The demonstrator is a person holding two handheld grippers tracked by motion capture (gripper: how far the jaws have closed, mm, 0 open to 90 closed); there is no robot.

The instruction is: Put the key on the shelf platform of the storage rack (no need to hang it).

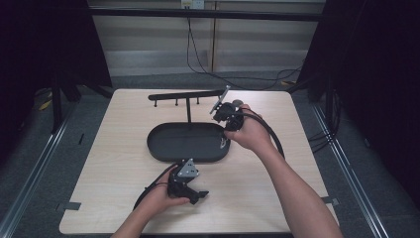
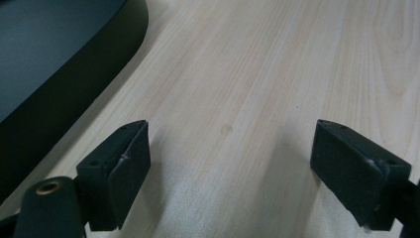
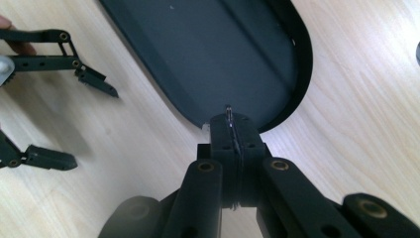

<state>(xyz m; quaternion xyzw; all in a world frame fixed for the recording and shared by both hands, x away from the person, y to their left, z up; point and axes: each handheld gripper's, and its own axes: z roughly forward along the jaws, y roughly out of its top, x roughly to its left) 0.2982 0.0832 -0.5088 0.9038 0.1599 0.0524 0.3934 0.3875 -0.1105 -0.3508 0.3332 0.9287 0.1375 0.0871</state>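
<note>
A black oval tray [image 1: 157, 150] lies in the middle of the light wooden table [image 1: 277, 163]. My right gripper [image 1: 225, 135] hangs over the tray's right end, shut on a small thin metal piece [image 1: 224, 144]; in the right gripper view the jaws [image 3: 231, 130] are pressed together with the metal piece's [image 3: 228, 110] tip poking out above the tray's rim [image 3: 299, 59]. I cannot tell what the piece is. My left gripper [image 1: 199, 194] rests open on the table in front of the tray, nothing between its fingers [image 2: 130, 161]. Its open jaws also show in the right gripper view [image 3: 91, 126].
A black T-shaped rack [image 1: 188, 95] with small pegs stands just behind the tray. The tray's dark wall [image 2: 59, 99] lies close to the left gripper. Cables trail from both grippers, and black frame legs stand past the table's corners.
</note>
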